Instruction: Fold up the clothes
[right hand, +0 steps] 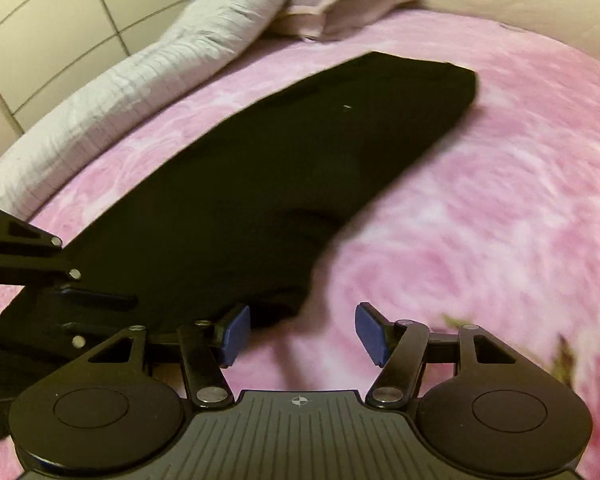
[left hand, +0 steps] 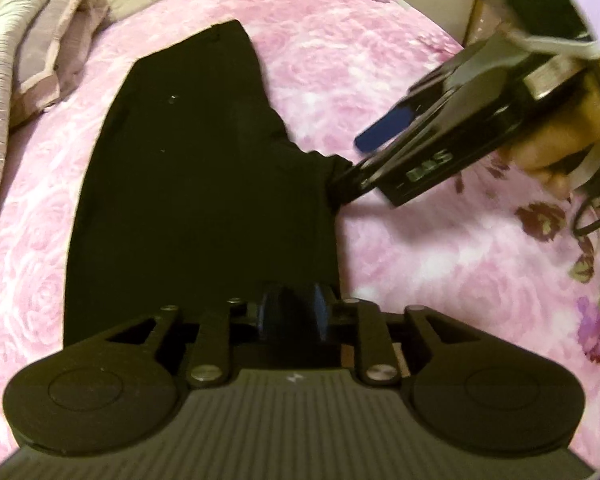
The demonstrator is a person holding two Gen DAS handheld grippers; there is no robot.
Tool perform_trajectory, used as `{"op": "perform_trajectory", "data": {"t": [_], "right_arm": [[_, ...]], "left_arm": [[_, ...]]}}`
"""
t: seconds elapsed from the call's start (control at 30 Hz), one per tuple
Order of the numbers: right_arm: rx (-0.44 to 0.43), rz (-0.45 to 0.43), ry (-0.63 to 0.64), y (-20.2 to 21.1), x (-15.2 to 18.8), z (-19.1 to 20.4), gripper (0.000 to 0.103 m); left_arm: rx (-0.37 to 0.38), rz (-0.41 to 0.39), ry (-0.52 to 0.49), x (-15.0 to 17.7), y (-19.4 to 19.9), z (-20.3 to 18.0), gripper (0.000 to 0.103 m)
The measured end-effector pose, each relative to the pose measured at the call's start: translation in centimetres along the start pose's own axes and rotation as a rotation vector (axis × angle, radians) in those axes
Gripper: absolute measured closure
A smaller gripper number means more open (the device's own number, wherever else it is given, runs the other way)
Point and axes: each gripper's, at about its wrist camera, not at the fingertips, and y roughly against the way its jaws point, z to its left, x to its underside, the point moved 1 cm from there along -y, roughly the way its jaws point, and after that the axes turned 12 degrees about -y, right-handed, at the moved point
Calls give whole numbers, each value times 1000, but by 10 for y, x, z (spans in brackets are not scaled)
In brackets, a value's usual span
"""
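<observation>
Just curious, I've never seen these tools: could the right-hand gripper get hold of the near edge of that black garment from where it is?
Probably yes. The right gripper has its jaws apart, right beside the black garment, whose near edge lies by the left finger. Nothing on the pink blanket blocks it.

Black linkages, blue-padded fingers (right hand: 234,336), silver screws

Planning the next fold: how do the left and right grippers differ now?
The left gripper has its pads close together; the right gripper has them wide apart. The left gripper is over the black garment, grip on cloth unclear; the right gripper has only pink bedspread between its pads, beside the garment's edge. Both have blue pads.
</observation>
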Motion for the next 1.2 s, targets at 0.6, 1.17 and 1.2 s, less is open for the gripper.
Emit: {"op": "perform_trajectory", "data": {"t": [0.6,1.17,1.2], "right_arm": [[-83,93,-172,24,-37,-57,82],[-180,63,-424,-62,-172,-118,103],[-163,58,-399,-59,-175,-119,103]], "left_arm": [[-41,-85,-6,-40,-8,-1,75],[-144,-2,-396,-48,-56,-68,103],[-135,-2,-380,-48,-54,-67,103]]}}
